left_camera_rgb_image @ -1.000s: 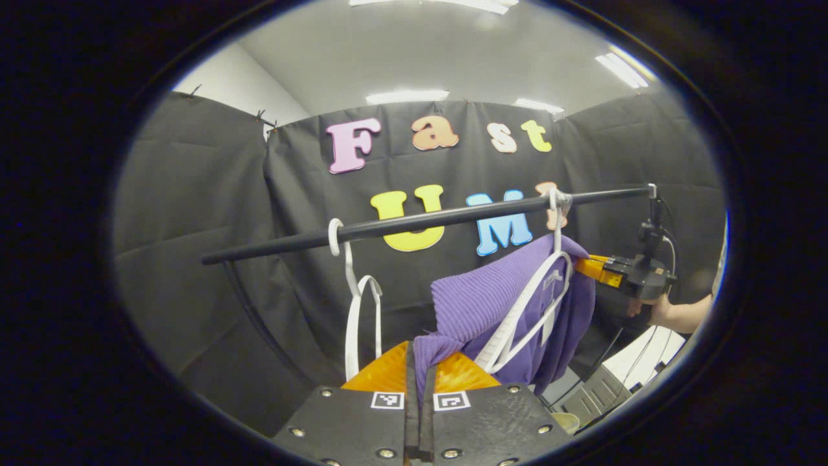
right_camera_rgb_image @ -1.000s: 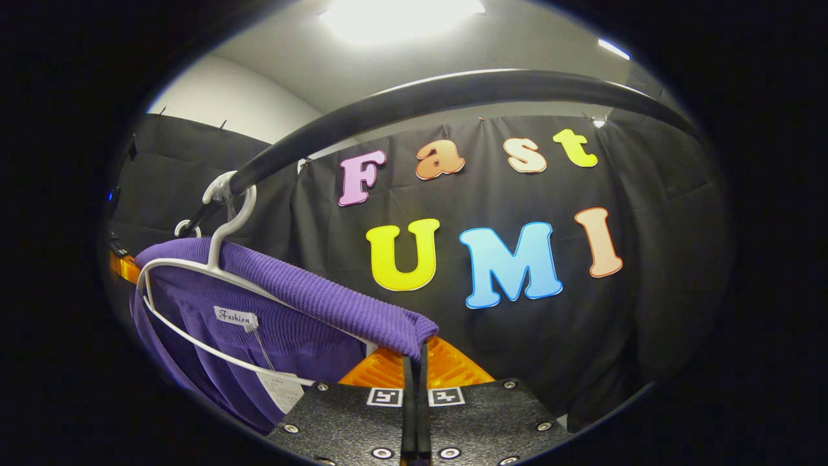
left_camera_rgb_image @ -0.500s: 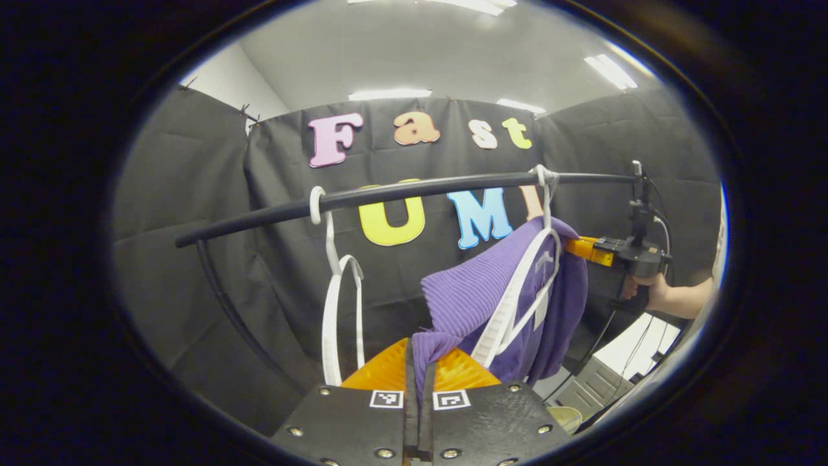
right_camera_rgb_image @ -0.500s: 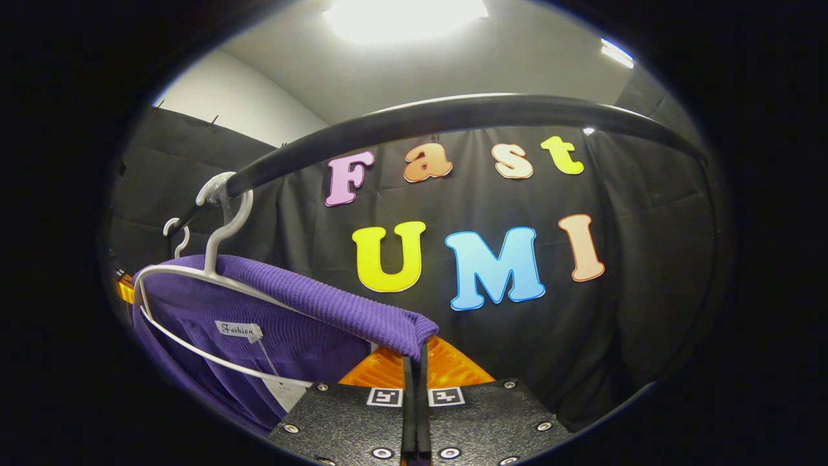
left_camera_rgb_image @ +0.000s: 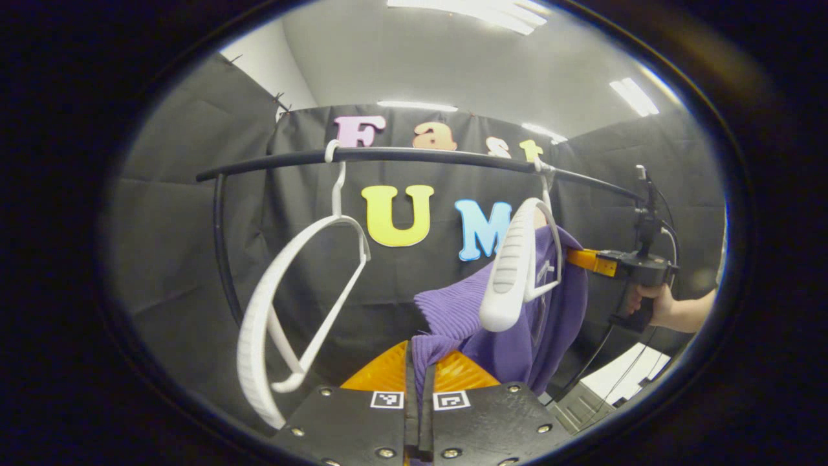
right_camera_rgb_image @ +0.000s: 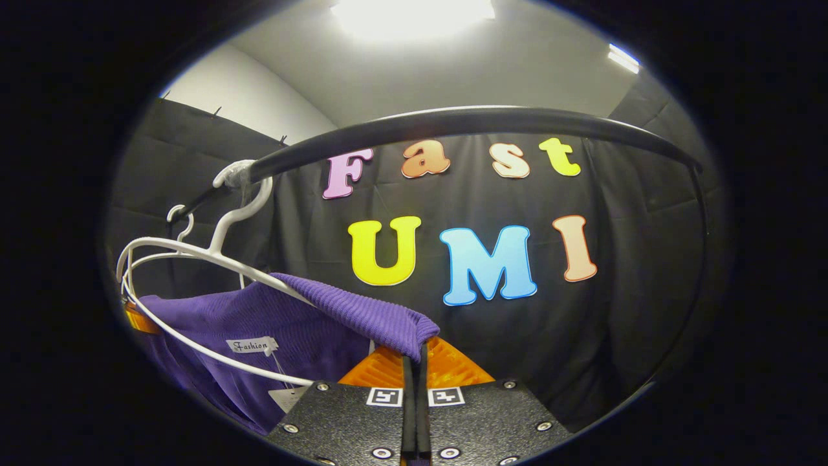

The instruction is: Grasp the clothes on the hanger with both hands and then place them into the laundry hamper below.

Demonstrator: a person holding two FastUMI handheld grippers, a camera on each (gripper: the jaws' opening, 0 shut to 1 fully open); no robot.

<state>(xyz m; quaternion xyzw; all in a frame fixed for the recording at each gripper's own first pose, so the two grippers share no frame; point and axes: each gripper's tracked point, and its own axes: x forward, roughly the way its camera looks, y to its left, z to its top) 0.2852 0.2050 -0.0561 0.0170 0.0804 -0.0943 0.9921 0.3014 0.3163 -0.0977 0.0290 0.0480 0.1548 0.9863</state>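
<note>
I am clenching my left gripper [left_camera_rgb_image: 419, 362] on the purple sweater [left_camera_rgb_image: 511, 323] | my right gripper [right_camera_rgb_image: 414, 362] is gripping its far shoulder | white hanger [left_camera_rgb_image: 517, 272] is hanging on the rail [left_camera_rgb_image: 420, 155]

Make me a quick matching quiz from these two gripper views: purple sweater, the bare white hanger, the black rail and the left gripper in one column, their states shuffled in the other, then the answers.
1. purple sweater
2. bare white hanger
3. black rail
4. left gripper

A. carries both hangers' hooks
B. pinched at two ends, sliding off its hanger
C. hangs with nothing on it
D. shut on purple cloth

Pairs: 1-B, 2-C, 3-A, 4-D
</note>
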